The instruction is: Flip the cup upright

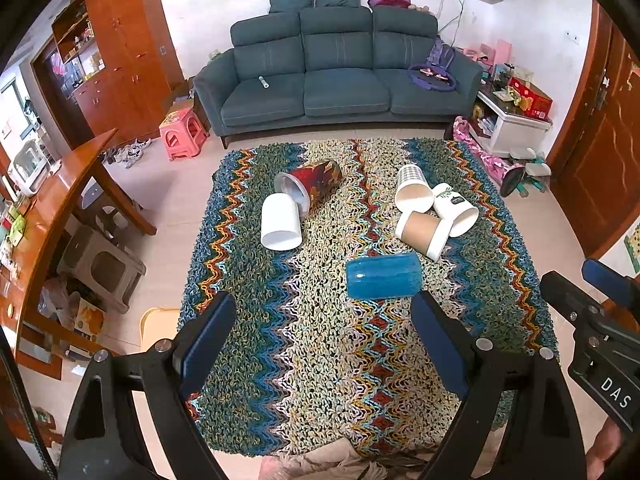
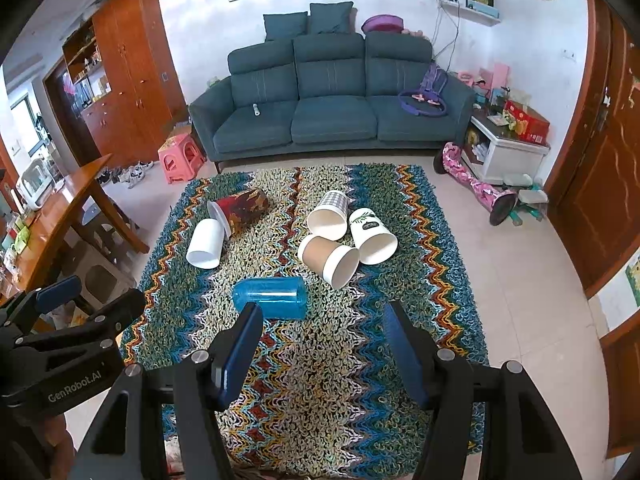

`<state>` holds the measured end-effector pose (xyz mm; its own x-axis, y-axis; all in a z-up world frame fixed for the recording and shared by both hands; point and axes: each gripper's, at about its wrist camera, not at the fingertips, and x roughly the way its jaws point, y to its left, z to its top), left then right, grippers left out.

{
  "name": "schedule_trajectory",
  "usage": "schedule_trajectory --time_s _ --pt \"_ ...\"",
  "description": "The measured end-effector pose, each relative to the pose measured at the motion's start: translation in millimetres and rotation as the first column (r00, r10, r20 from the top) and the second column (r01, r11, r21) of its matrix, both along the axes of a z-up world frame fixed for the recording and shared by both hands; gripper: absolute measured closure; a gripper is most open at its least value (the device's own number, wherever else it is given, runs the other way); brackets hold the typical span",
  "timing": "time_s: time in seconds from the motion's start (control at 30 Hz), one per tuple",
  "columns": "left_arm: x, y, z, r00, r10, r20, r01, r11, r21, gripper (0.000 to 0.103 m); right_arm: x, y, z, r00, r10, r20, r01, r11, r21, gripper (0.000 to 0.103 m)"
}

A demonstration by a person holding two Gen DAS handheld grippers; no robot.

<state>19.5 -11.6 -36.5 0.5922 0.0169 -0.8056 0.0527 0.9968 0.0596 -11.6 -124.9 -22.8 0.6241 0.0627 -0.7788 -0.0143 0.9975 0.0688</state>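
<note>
Six cups lie tipped over on the zigzag rug, both tongs wide and holding nothing.

On the rug, the blue cup lies on its side nearest the left gripper and right gripper. Beyond the blue cup to its left lie the red patterned cup and white cup, touching; beyond it to the right cluster the brown cup, checked cup and leaf-print cup.
</note>
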Motion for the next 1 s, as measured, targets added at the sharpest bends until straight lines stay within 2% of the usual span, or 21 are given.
schedule_trajectory --time_s 0.33,0.6,1.0 --pt "14.2 -14.4 -16.3 0.997 -0.072 -0.012 0.073 0.995 0.07 0.012 10.8 -3.2 -7.7 0.999 -0.015 -0.032 0.015 1.0 -0.01 0.04" --pt "34.7 -26.1 -45.5 0.984 -0.169 -0.06 0.176 0.973 0.152 0.012 27.7 -16.1 -35.4 0.993 -0.063 -0.099 0.063 0.998 -0.004 0.04" --pt "63.2 -31.6 -79.6 0.965 -0.211 -0.155 0.235 0.96 0.155 0.012 49.7 -30.3 -77.4 0.981 -0.107 -0.164 0.115 0.992 0.042 0.04"
